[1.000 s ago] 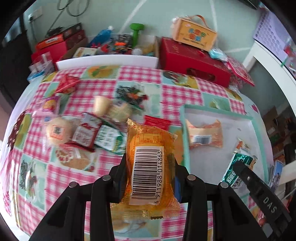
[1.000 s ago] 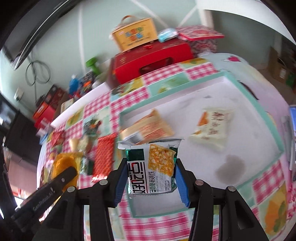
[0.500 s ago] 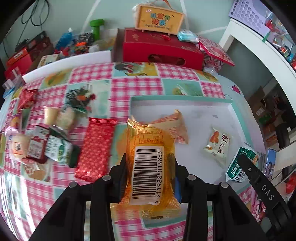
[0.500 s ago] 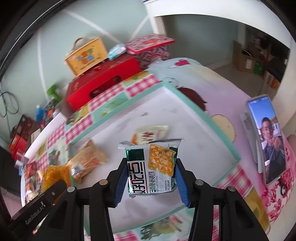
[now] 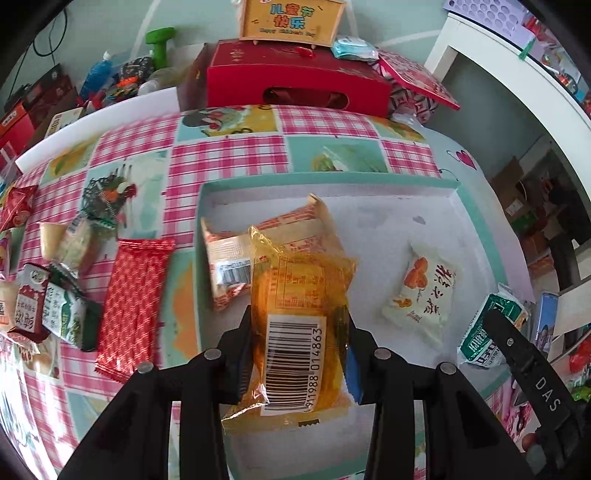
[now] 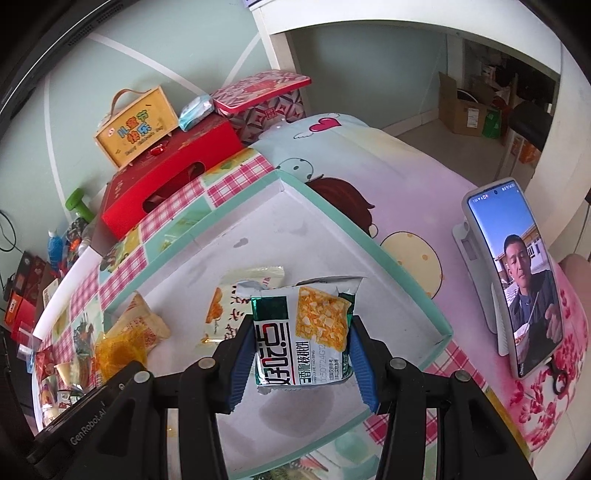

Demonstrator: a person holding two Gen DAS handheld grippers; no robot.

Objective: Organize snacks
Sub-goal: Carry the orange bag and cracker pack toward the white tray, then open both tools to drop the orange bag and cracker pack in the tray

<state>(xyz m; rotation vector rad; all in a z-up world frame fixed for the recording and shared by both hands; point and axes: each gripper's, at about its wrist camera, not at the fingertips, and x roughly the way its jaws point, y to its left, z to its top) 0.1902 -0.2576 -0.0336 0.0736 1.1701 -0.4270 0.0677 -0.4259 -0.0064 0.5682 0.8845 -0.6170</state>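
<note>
My left gripper point(image 5: 297, 354) is shut on an orange snack packet point(image 5: 299, 306) with a barcode label, held over the left part of the white tray point(image 5: 373, 214) with a teal rim. My right gripper point(image 6: 301, 350) is shut on a green and white snack packet point(image 6: 301, 332), held over the same tray point(image 6: 325, 218). In the tray lie an orange and white packet point(image 5: 229, 251) and a white packet with orange print point(image 5: 424, 291). Loose on the checked tablecloth left of the tray are a red wrapper point(image 5: 133, 302) and several small packets point(image 5: 55, 306).
A red gift box point(image 5: 295, 81) with a yellow carry box point(image 5: 291, 18) on it stands behind the tray. A phone on a stand point(image 6: 513, 277) stands right of the tray. Boxes, a green dumbbell point(image 5: 160, 40) and bottles crowd the far left. A white shelf unit point(image 5: 517, 85) rises at right.
Both grippers have carried their packets rightward, from over the tablecloth and tray edge to over the tray's inside. The tray and its two packets now lie straight ahead.
</note>
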